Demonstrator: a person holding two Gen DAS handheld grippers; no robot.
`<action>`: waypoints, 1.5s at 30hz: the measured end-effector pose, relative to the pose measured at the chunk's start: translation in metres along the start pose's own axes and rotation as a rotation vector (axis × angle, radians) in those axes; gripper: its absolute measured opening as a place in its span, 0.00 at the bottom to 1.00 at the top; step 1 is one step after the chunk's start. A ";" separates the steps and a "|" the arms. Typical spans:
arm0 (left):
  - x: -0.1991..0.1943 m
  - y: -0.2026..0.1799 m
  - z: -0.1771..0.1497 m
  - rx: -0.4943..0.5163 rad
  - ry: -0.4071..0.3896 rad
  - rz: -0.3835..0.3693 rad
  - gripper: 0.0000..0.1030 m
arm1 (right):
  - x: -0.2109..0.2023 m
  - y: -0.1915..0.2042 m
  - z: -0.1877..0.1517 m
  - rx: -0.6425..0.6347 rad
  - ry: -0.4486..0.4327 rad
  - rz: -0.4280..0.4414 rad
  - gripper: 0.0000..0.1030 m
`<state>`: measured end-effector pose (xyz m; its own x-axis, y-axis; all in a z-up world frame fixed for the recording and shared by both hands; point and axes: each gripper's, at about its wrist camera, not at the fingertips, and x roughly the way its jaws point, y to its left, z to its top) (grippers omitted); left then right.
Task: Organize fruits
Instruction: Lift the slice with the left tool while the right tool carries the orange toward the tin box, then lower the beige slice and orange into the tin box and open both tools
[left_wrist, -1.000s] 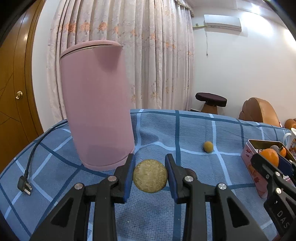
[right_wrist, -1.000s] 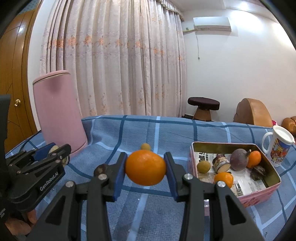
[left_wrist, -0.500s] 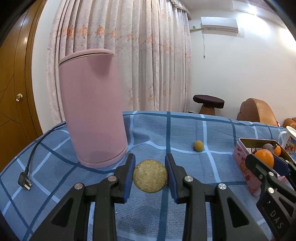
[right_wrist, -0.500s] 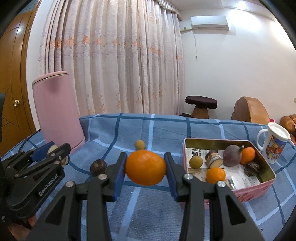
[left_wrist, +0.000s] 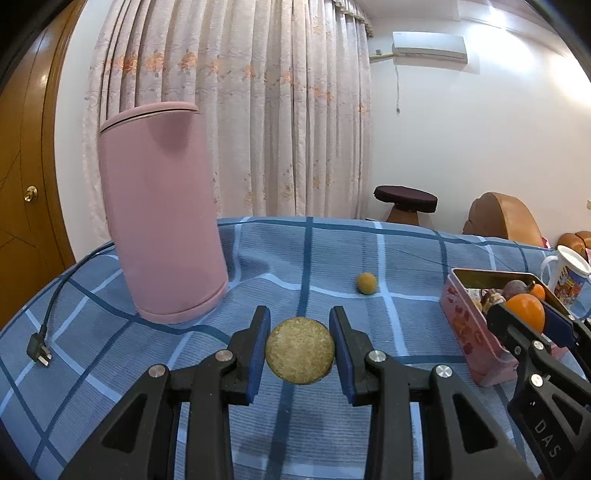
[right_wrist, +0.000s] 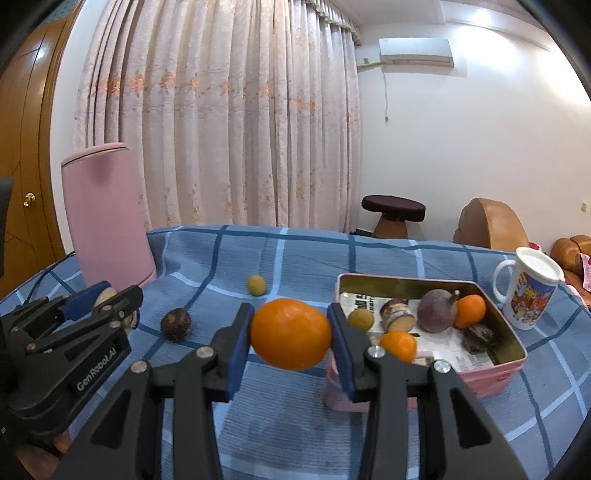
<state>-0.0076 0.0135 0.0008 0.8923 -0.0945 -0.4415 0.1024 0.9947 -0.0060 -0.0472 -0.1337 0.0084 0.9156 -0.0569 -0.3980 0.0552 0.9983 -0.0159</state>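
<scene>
My left gripper (left_wrist: 300, 350) is shut on a round tan rough-skinned fruit (left_wrist: 300, 351), held above the blue checked cloth. My right gripper (right_wrist: 291, 339) is shut on an orange (right_wrist: 291, 339), held just left of the pink tin box (right_wrist: 495, 380). The box holds several fruits, among them two small oranges (right_wrist: 470, 311) and a purple round fruit (right_wrist: 437, 311). A small yellow fruit (right_wrist: 256, 285) and a dark brown fruit (right_wrist: 176, 324) lie loose on the cloth. The box (left_wrist: 469, 332) sits at the right in the left wrist view, with the yellow fruit (left_wrist: 366, 283) beyond my fingers.
A tall pink cylinder (left_wrist: 162, 221) stands at the back left. A black power plug and cord (left_wrist: 38, 352) lie at the left table edge. A printed white mug (right_wrist: 530, 291) stands right of the box. A stool and chair are behind the table.
Both grippers have drawn back and shifted right with their fruits still held. The pink cylinder looks smaller and the box sits nearer my right gripper.
</scene>
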 end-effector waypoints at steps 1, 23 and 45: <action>-0.001 -0.003 0.000 0.002 -0.001 -0.001 0.34 | -0.001 -0.002 0.000 -0.001 -0.001 -0.002 0.42; -0.004 -0.070 -0.004 0.061 0.000 -0.049 0.34 | -0.008 -0.068 -0.003 -0.021 -0.005 -0.080 0.42; 0.020 -0.155 0.007 0.129 0.033 -0.185 0.34 | 0.007 -0.160 0.001 0.052 0.021 -0.224 0.42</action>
<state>-0.0026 -0.1432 -0.0012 0.8384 -0.2711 -0.4730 0.3200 0.9471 0.0244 -0.0490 -0.2934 0.0085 0.8697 -0.2762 -0.4090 0.2771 0.9591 -0.0584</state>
